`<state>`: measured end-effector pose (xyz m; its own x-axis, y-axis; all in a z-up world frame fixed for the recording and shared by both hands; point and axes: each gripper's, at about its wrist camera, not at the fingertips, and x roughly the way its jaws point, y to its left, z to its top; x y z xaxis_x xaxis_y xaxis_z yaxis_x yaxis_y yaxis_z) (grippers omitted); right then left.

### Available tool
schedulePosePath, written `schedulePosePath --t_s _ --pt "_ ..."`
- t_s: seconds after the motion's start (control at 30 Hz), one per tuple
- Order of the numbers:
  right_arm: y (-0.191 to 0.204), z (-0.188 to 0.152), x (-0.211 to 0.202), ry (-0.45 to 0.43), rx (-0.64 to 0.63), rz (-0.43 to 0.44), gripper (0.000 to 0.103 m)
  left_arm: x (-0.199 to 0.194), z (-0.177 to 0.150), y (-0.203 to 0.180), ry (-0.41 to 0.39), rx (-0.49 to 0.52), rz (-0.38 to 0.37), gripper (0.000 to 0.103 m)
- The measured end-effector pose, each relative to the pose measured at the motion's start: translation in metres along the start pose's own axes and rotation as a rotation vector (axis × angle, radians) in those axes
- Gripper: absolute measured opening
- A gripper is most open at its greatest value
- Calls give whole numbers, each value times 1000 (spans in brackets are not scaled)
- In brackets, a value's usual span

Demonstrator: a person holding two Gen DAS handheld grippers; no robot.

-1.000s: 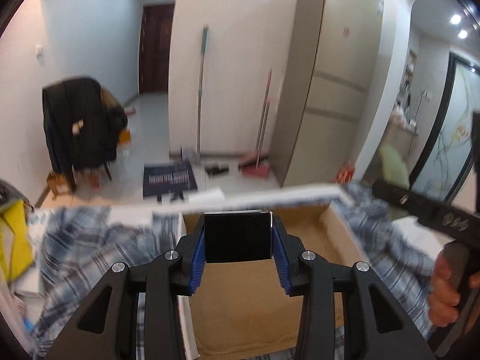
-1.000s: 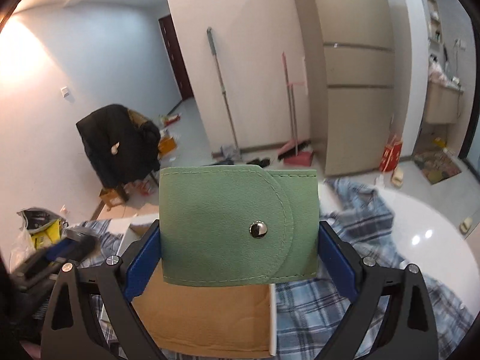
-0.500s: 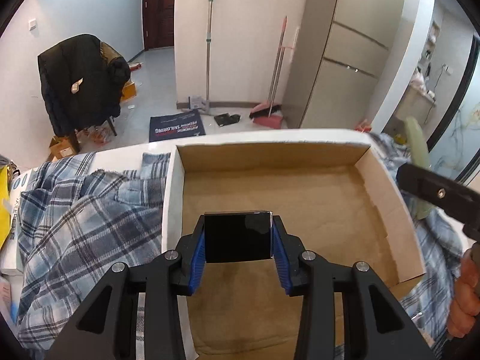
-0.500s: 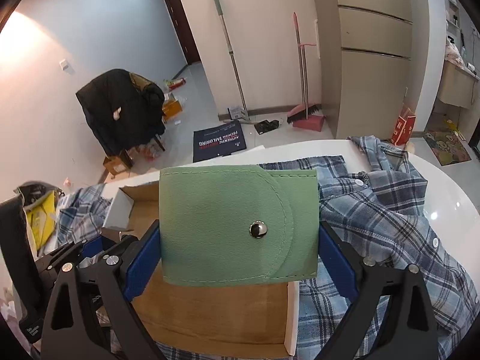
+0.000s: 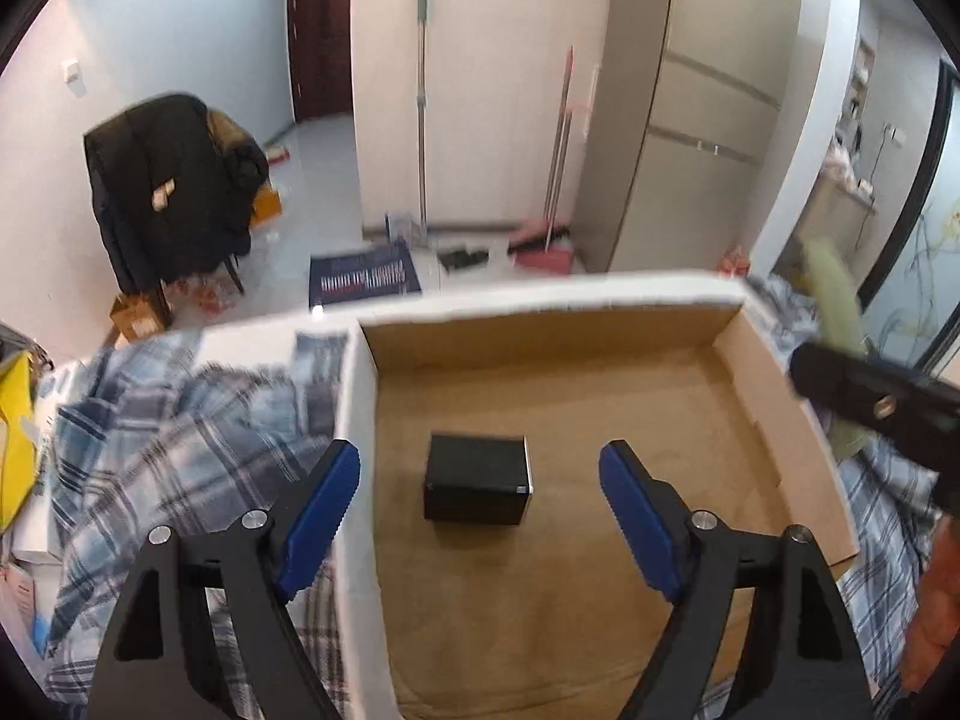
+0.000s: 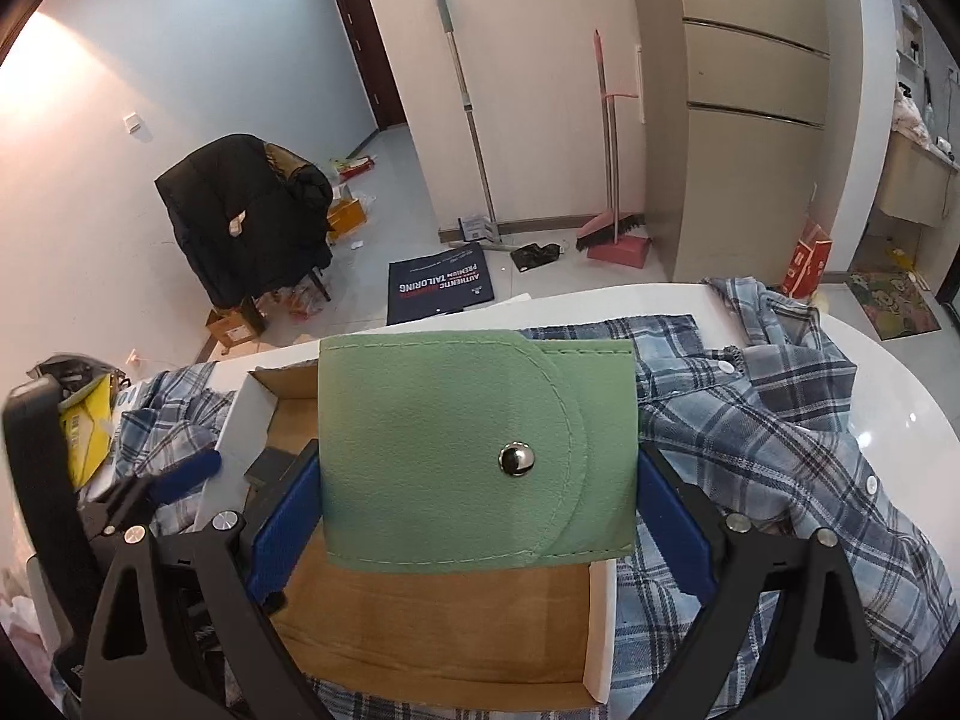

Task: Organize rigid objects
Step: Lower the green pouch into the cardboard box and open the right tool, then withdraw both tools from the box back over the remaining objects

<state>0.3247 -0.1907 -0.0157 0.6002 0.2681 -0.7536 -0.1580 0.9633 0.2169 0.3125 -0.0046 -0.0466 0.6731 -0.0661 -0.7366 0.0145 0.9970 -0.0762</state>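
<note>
— Brown cardboard is what we have under both hands: the cardboard box (image 5: 600, 396) is our landmark. The black box (image 5: 477, 485) lies on its floor, toward the left wall, and our left gripper (image 5: 480, 510) has just been opening, its blue pads now spread well clear on either side with nothing pressed between them.

— So that one is placed. What about the green pouch (image 6: 477, 456)?

— Our right gripper (image 6: 477, 498) pinches it by its side edges, above the box's near right corner (the snap faces us). It is not yet inside.

— How do we set it down well?

— We think we should back the left gripper up and out toward the box's left wall first, since the two tools crowd each other over the box. Then we carry the pouch to the bare floor right of the black box, lower it until it nearly rests, and only then spread the pads. Released high, a flat pouch could tip onto the black box or catch on the rim.

— And the plaid shirt (image 6: 780, 456)?

— It lies outside the box, bunched against its right wall; we keep clear so no fold drags in.
</note>
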Motion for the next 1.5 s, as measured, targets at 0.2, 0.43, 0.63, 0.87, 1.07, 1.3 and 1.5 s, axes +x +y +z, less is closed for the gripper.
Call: schedulePosePath --t_s 0.2,0.43,0.63,0.87,1.07,1.3,1.5 --pt "5 -1 3 5 1 23 96 -61 16 10 -208 -10 16 89" --pt "22 -13 28 71 -103 -9 96 -109 15 3 -472 34 107 103" --pt "26 -22 47 128 -120 -16 96 -118 19 9 -473 -7 70 103" --pt "18 -25 59 156 -95 -39 96 -117 20 18 -471 -38 65 103" --pt "24 -18 38 56 -117 -56 98 -121 20 18 -488 -44 81 103" --pt "27 13 -56 -166 -100 -64 99 -181 26 15 -620 -60 70 103" --pt "38 13 -159 -348 -151 -1 103 -271 16 -8 -764 -5 73 103"
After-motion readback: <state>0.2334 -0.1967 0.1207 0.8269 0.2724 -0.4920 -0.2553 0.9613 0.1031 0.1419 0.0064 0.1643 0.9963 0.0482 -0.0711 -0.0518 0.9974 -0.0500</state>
